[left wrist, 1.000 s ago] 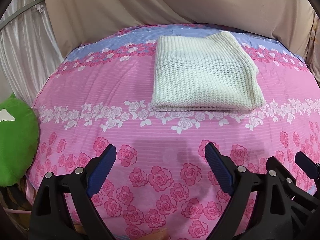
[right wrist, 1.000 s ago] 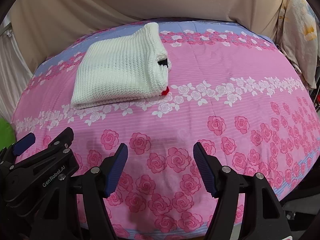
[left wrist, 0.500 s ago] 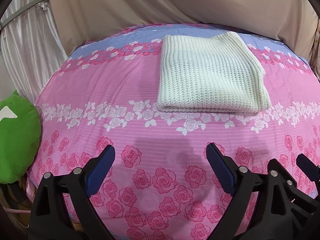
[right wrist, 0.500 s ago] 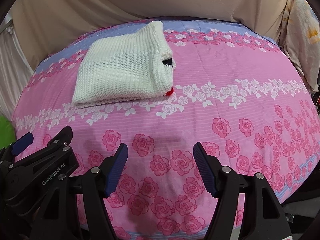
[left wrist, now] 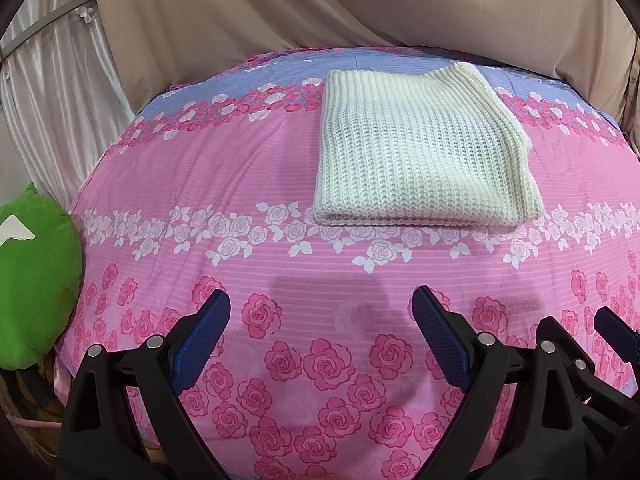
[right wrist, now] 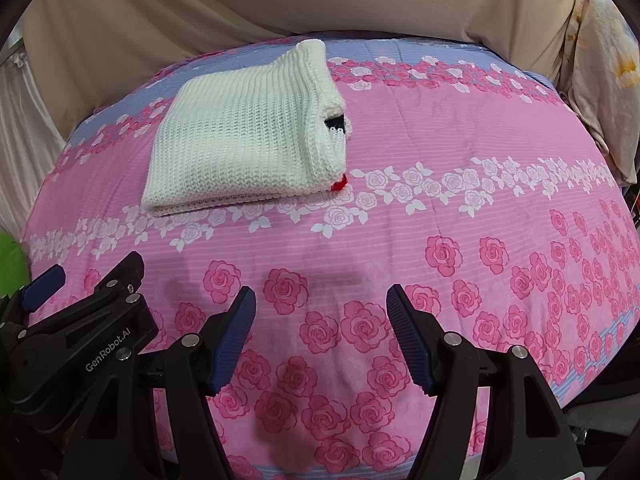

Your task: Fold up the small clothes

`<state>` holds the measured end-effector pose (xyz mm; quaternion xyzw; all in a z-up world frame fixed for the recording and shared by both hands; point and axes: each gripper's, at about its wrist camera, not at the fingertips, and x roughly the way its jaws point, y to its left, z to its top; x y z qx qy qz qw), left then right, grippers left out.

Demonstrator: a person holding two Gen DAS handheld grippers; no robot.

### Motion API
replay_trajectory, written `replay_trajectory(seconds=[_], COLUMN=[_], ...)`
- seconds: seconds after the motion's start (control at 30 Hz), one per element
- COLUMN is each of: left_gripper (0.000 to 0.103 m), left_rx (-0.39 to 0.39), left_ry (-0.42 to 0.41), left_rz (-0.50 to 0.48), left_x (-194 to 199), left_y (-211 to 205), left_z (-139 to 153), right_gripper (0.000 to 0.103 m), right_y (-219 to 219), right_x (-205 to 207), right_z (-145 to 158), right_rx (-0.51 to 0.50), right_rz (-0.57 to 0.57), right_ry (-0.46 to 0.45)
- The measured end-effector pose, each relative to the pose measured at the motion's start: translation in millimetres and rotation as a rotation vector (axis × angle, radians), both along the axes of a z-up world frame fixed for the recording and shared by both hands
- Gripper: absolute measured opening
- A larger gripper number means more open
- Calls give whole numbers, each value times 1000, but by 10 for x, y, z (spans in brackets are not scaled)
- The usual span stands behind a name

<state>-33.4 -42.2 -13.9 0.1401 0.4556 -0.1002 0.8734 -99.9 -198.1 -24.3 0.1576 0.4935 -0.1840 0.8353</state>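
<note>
Left wrist view shows the left gripper point(left wrist: 320, 332) with its jaws spread wide and nothing between them, held above the near edge of the bed cover point(left wrist: 200, 184). Its blue pads point(left wrist: 200, 340) frame bare pink fabric printed with roses. Farther back lies the sweater point(left wrist: 420, 148), a white knit folded into a neat rectangle. It rests flat on the cover, across the pink band and up onto the lilac stripe at the far side, with its thick folded edge toward the camera just above a row of white roses. It is well apart from both grippers. A green cushion point(left wrist: 32, 280) sits off the cover's left edge, and beige cloth point(left wrist: 320, 8) hangs behind the bed.

From the right wrist view, the right gripper point(right wrist: 320, 332) is likewise wide apart and holds nothing, over the rose print near the front. The left gripper's black body point(right wrist: 80, 340) sits close beside it at lower left. Here the sweater point(right wrist: 240, 140) lies up and to the left; at its right side the layers gape a little, showing a dark patch and a bit of red at the lower corner. A floral cloth point(right wrist: 600, 60) hangs at far right.
</note>
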Motion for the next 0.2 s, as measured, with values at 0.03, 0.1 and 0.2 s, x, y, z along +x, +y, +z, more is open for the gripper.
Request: replay_trajectory(seconds=[0.03, 0.1, 0.2], left_gripper=[89, 89, 88], left_rx=[0, -3, -4], left_ry=[-2, 1, 9], left_rz=[-1, -3, -6], left_x=[-2, 1, 2], left_y=[-7, -14, -30], left_z=[2, -1, -9], right_gripper=[66, 66, 66], right_y=[-8, -27, -39], right_x=[-1, 5, 9], right_z=[-4, -6, -10], right_rx=[0, 1, -1], right_rz=[-1, -2, 1], right_ry=[1, 3, 3])
